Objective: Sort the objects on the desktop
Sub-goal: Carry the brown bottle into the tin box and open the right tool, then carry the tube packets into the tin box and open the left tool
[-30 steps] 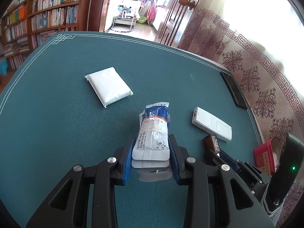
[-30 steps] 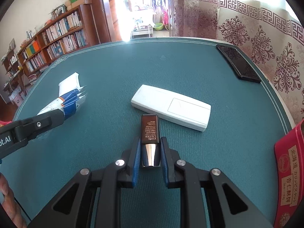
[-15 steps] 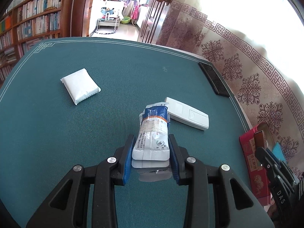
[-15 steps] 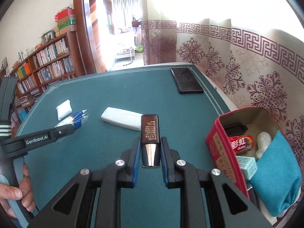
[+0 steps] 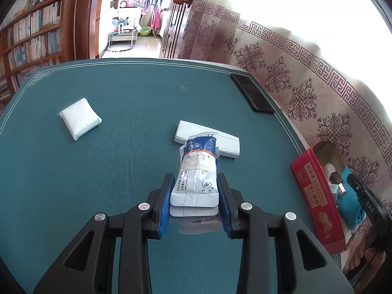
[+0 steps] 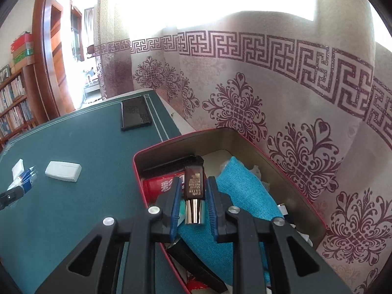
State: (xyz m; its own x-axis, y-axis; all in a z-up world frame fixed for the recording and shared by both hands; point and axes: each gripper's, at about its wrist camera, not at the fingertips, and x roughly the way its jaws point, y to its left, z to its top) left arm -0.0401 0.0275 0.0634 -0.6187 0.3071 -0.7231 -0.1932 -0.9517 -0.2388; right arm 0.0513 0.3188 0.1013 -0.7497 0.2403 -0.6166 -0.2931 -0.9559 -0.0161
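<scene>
- The desk (image 5: pixel 122 171), covered in teal cloth, carries what is left to sort: a white packet (image 5: pixel 79 118) toward its left edge, a white remote (image 5: pixel 227 144) near the middle, and a black phone (image 5: pixel 252 93) by the far right corner
- The red tin (image 6: pixel 245 134) sits at the desk's right edge and is already crowded: a teal cloth pouch (image 6: pixel 245 191), a red wrapper and some dark items fill most of it
- The left gripper (image 5: pixel 194 196) has its fingers clenched on a white and blue sachet pack (image 5: pixel 196 176), held above the desk in front of the remote; I judge it next in line for the tin
- The right gripper (image 6: pixel 193 196) has its fingers clamped on a small brown cosmetic bottle (image 6: pixel 194 183) with a silver cap, held over the tin's near end, above the pouch and wrapper
- Risks, as I judge them: released here, the bottle may land on the soft pouch, roll or tip and end up against the rim instead of settling in
- The tin is light and at the edge, so a knock from the fingers could shove it off the desk
- If both grippers crowd the tin, they could collide
</scene>
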